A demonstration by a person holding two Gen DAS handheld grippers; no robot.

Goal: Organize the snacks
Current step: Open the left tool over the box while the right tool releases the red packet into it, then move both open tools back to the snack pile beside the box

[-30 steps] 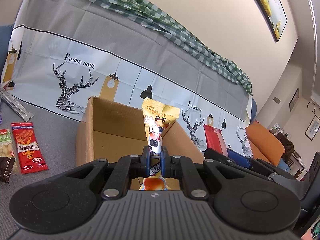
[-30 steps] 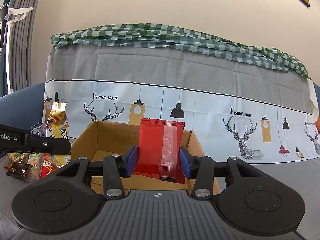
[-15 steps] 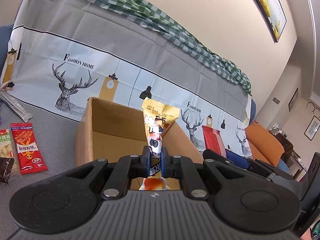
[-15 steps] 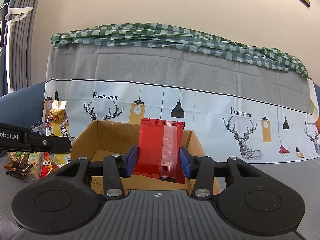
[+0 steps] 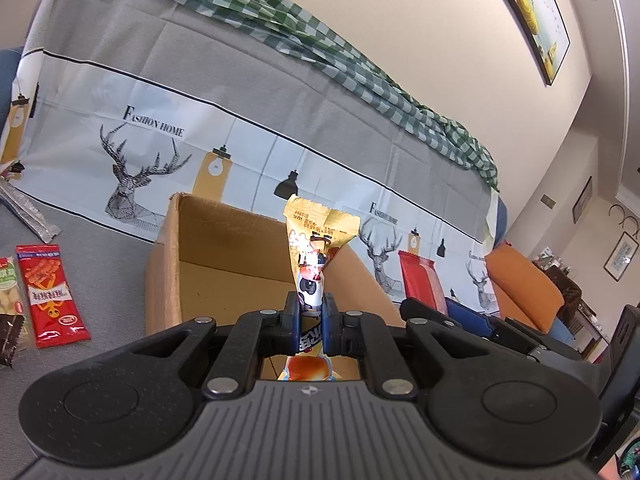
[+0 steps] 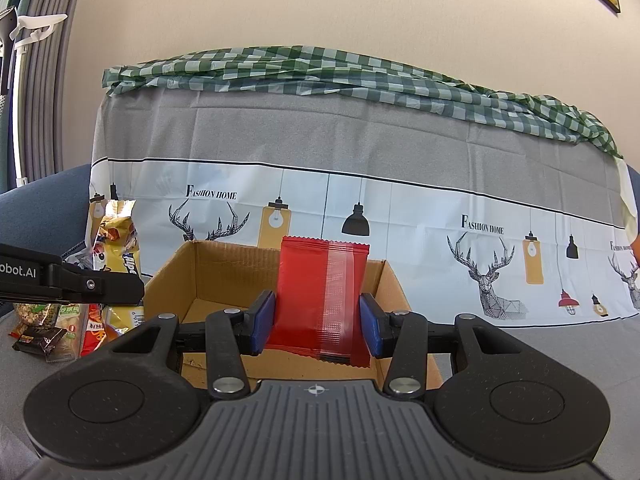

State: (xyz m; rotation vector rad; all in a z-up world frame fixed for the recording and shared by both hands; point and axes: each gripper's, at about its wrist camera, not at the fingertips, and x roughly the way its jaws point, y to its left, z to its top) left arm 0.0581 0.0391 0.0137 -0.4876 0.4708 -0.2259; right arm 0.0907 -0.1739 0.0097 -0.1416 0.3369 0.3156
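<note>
Yellow snack packet (image 5: 316, 256) is pinched mid-body in the left gripper (image 5: 311, 320), fingers nearly closed on it, long axis upright, top seal at 12 o'clock from the fingers. Red snack packet (image 6: 322, 300) sits across the right gripper (image 6: 318, 322), fingers spread wide to its full width and touching both side edges, also upright.

Key relation: the open cardboard box (image 5: 224, 256) lies straight ahead at 12 o'clock of both grippers, opening up. Both packets hang in front of or over its near rim; from the wrist views I cannot tell whether either is truly above the cavity. My read: the red one looks more squarely centred on the box (image 6: 216, 276), so the right side is probably better lined up to drop first. Both would go in end-down; the box looks empty in what shows.

In the right view the left gripper's body (image 6: 72, 282) pokes in at 9 o'clock; in the left view the right gripper and its red packet (image 5: 420, 280) sit at 3 o'clock, beside the box's right wall. Tight, so collision risk if both go in together.

Surface: grey cloth (image 5: 112, 256) with a deer-and-lamp print (image 6: 400, 216) running up the back, green checked cloth (image 6: 320, 68) on top. Loose snacks wait at 9 o'clock: red sachet (image 5: 50, 294), silver stick pack (image 5: 28, 214). Beige wall, framed picture (image 5: 528, 12) behind.
</note>
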